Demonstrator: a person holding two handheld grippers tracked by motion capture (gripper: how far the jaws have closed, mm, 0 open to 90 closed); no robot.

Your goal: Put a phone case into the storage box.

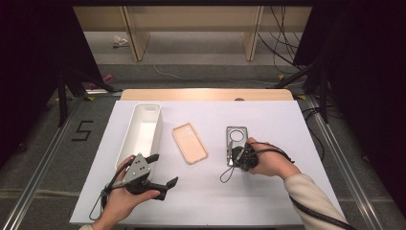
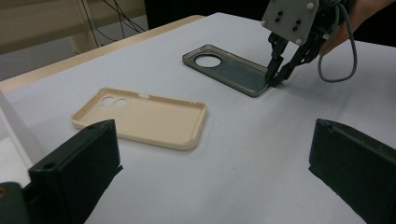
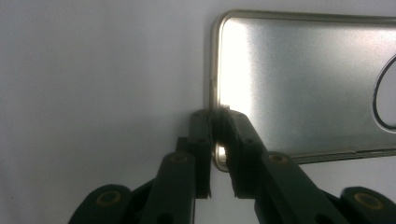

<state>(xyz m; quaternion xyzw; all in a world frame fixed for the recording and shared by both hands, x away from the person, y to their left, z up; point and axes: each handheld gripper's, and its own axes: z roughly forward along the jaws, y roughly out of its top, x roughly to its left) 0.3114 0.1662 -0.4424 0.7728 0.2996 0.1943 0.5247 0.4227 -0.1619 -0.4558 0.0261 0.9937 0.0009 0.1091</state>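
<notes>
Right gripper [image 3: 219, 116] clamped on grey phone case [image 3: 299, 79] rim — left gripper [image 2: 210, 172] agape — white bin [image 1: 143, 129] empty

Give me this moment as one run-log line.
right gripper: jaws pinch rim of clear grey phone case | left gripper: jaws open, idle | beige silicone phone case: flat on table | white plastic bin: left of it

surface [image 1: 268, 191]: white, flat | on it: long white bin [image 1: 141, 129] at left, tan phone case [image 1: 189, 143] in middle, grey phone case [image 1: 236, 141] at right

Right hand-held gripper [image 3: 218, 122] pinched closed; left hand-held gripper [image 2: 210, 172] gaping.
</notes>
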